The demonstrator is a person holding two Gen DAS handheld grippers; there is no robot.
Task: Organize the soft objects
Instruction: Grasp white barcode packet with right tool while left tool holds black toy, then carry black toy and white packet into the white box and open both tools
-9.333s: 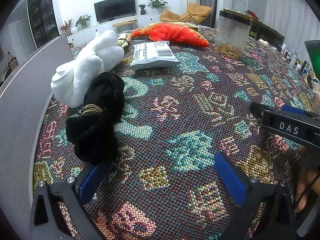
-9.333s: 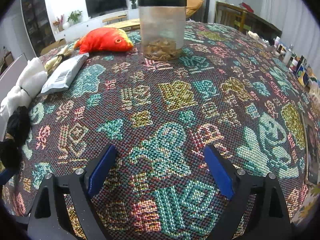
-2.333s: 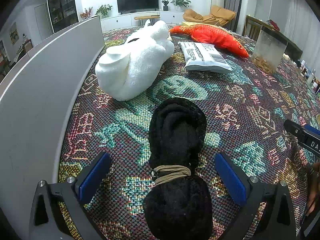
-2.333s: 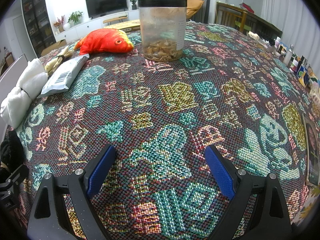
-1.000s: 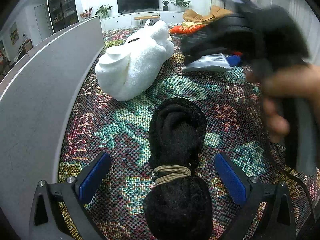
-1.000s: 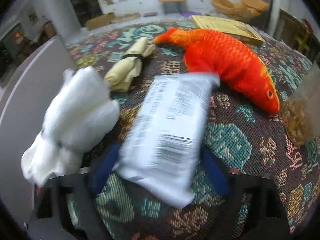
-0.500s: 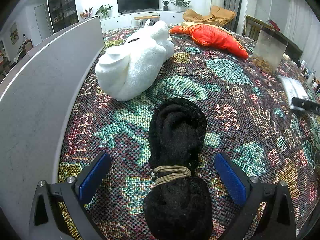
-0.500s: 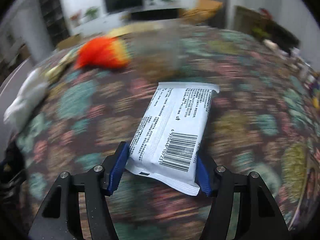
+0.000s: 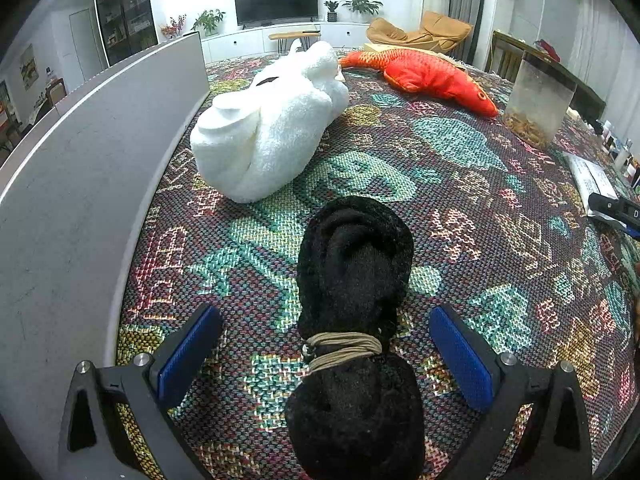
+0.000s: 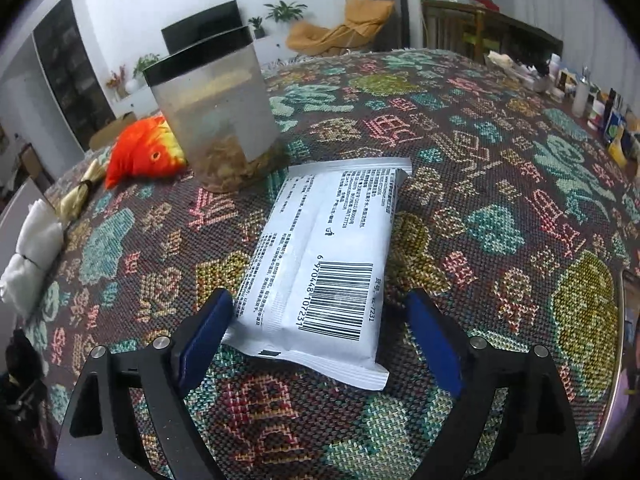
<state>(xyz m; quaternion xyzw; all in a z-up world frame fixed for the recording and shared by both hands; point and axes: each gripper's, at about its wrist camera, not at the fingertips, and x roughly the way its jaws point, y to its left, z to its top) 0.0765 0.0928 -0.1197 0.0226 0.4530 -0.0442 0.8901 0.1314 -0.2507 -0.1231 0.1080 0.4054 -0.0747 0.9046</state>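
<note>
Fingers of the right gripper [image 10: 316,334] stood apart on either side of the near end of the white packet [image 10: 324,256], the left pad close against its edge and the right pad a little clear, so the packet looked freshly set down, lying flat on the patterned bench cloth [image 10: 520,200] just in front of the clear canister [image 10: 216,120]. Its long axis ran away from the gripper, barcode end nearest, far end aimed toward the canister's right side.

Over on the other side, the left gripper [image 9: 324,352] also had its fingers spread wide, straddling the black rolled towel [image 9: 352,320] without touching it. That bundle lay lengthwise along the gripper's line, its banded waist level with the pads, its far end pointing toward the white towel [image 9: 272,136] beside the grey wall panel [image 9: 80,184].

By my judgement, the packet's placement was finishing; next the right gripper should back straight off, and the left one should close at the band.
</note>
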